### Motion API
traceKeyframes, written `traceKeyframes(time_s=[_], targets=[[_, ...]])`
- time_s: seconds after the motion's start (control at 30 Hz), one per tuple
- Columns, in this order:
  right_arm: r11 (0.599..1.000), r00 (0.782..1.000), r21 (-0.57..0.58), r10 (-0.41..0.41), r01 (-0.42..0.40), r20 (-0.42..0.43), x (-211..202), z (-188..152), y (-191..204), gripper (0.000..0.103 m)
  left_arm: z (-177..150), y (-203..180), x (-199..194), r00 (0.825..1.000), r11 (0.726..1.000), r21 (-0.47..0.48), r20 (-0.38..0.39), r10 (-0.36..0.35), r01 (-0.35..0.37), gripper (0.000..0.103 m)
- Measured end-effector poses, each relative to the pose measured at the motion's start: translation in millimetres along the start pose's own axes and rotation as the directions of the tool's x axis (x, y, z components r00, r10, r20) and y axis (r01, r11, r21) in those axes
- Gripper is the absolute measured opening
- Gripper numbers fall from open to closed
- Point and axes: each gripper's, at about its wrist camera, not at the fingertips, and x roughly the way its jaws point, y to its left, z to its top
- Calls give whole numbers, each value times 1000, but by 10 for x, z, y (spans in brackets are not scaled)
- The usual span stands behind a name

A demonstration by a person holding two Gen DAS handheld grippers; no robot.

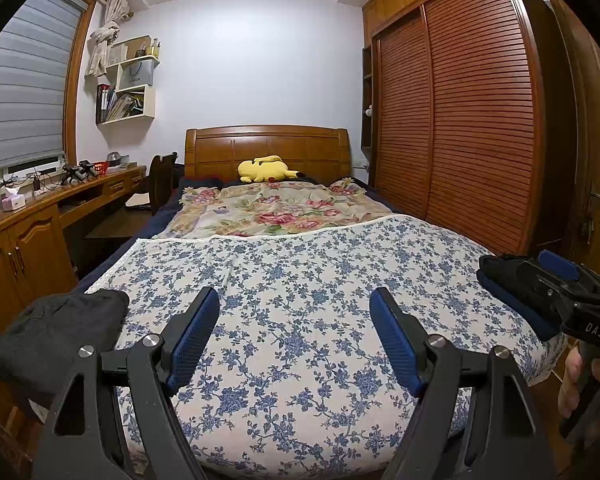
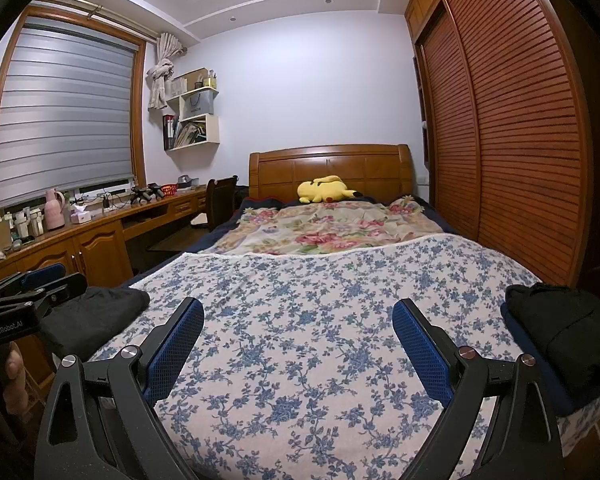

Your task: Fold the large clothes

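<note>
A dark grey garment (image 1: 56, 336) lies bunched at the near left corner of the bed, also seen as the dark grey garment (image 2: 96, 316). A folded black garment on a navy one (image 2: 560, 344) sits at the near right edge, seen too as the black and navy stack (image 1: 508, 292). My left gripper (image 1: 296, 300) hovers open over the blue-flowered cover (image 1: 300, 280), nothing between its blue pads. My right gripper (image 2: 298, 310) is open above the same cover (image 2: 300, 288), holding nothing. Each gripper appears at the edge of the other's view.
A floral quilt (image 1: 276, 208) and a yellow plush toy (image 1: 264, 170) lie toward the wooden headboard (image 1: 268, 148). A louvred wardrobe (image 1: 460, 120) runs along the right of the bed. A wooden desk (image 2: 100, 224) with clutter and a chair (image 2: 220, 200) stand on the left under the window.
</note>
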Motion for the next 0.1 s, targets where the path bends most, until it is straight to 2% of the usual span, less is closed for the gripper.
traceKeyframes(time_s=[0.1], targets=[[1000, 1000, 2, 0, 0, -2, 3, 1, 6, 96, -2, 5, -2, 1000, 1000, -2, 0, -2, 2, 78]])
